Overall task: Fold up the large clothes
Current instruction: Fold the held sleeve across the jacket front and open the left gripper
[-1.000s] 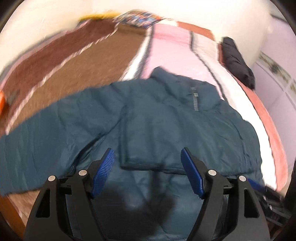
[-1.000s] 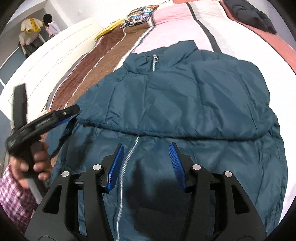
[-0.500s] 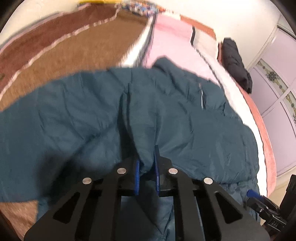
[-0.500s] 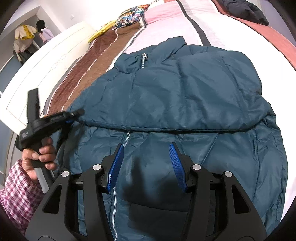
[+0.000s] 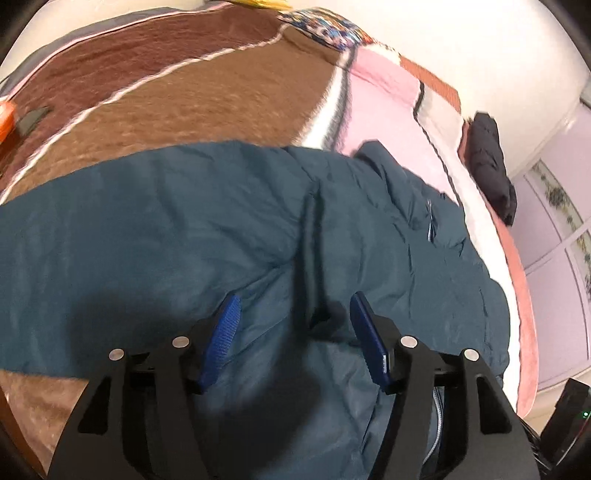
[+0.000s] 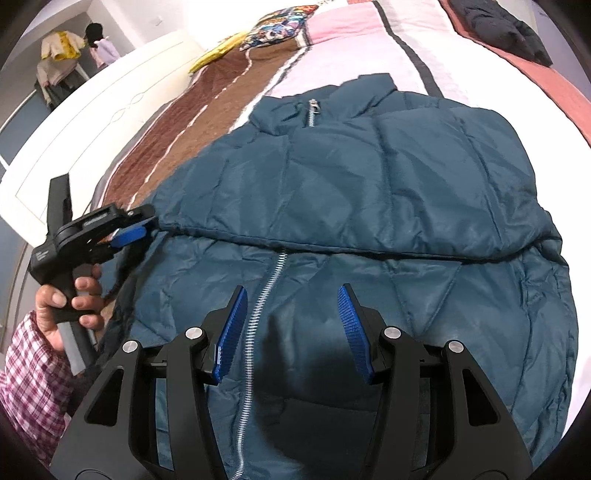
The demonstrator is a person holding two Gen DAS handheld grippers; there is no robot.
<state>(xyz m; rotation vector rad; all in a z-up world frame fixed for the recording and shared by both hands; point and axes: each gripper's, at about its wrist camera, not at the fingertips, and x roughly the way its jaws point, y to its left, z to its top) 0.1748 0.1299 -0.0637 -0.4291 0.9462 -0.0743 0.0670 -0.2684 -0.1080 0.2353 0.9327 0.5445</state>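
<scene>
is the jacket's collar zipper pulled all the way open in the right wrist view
No, the teal jacket has its collar zipper closed up to the neck, with the pull sitting at the top.

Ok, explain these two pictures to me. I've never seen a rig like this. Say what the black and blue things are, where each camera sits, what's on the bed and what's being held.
There is no robot here. A person holds a hand tool in each hand: a black clamp with two blue-padded fingers, with a wide-angle camera looking out along those fingers.

One picture looks over the left gripper, the other over the right gripper. The right view also shows the left gripper from the side, with the hand and checked sleeve that carry it.

On the bed lies a teal jacket, zip up, one sleeve folded across the chest. Further off are a dark garment and a patterned pillow.

Nothing is held. The left gripper's jaws are opening over a ridge of jacket fabric; the right gripper is open above the zip.
</scene>
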